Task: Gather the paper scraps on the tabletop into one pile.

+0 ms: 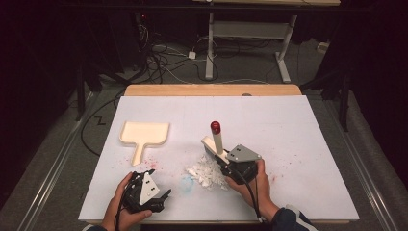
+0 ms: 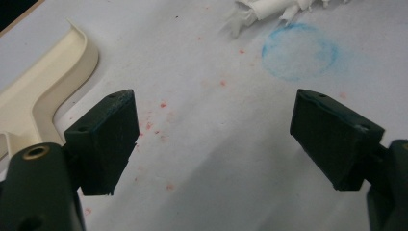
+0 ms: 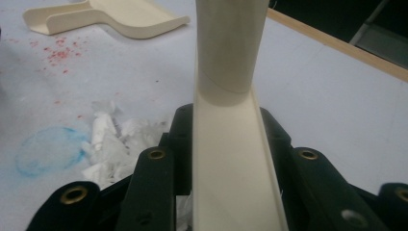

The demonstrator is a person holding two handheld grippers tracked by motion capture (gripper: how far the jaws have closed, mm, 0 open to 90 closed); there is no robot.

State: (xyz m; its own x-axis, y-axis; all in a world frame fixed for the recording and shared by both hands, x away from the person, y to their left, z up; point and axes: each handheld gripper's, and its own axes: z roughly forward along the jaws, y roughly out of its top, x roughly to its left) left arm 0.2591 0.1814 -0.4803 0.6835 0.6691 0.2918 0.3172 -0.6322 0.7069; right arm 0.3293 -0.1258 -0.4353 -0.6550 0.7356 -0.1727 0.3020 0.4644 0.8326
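Left hand (image 1: pixel 126 206): we see it come in from the bottom edge, wrapped round its gripper near the table's front edge.
Left gripper (image 2: pixel 214 139): jaws stand wide apart with nothing between them (pads clear of the surface).
Right hand (image 1: pixel 254 182): it comes in from the bottom right in a dark sleeve, fingers round the gripper body.
Right gripper (image 1: pixel 222 161): jaws drawn in and clamped; we see its grey plate on top.

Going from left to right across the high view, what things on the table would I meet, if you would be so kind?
Cream dustpan → left gripper, jaws open → blue ring mark → pile of white paper scraps → right gripper, jaws shut on the cream brush.
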